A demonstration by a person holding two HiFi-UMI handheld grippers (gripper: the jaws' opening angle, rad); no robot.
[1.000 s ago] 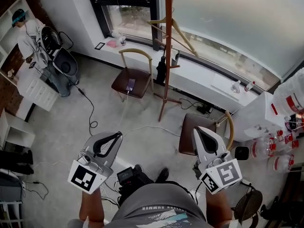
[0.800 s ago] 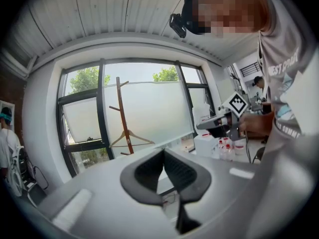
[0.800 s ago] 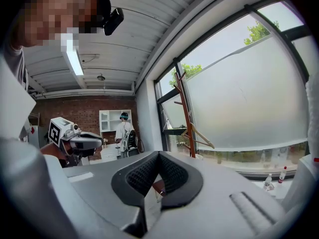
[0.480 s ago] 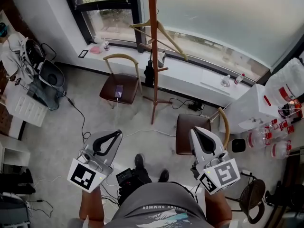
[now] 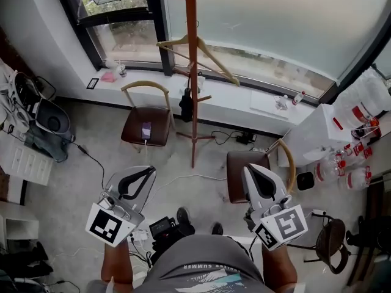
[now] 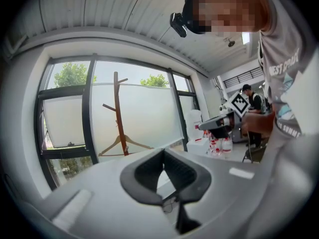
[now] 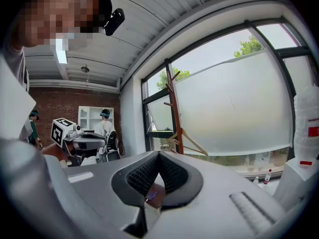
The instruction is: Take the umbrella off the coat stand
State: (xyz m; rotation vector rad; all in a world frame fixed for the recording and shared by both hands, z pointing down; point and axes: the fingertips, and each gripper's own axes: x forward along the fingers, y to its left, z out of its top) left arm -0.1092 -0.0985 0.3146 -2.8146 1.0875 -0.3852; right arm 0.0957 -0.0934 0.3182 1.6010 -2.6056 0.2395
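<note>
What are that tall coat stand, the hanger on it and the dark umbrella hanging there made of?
The coat stand looks like wood with a reddish-brown stain and peg-like branches. The hanger is paler, probably bare-looking wood. The umbrella is dark and folded, likely fabric, but it is too small to be sure.

Bright window (image 5: pixel 275 35) daylight; gripper views fisheye-warped with dark corners

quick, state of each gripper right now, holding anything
Left gripper: closed, holding nothing.
Right gripper: closed, holding nothing.
</note>
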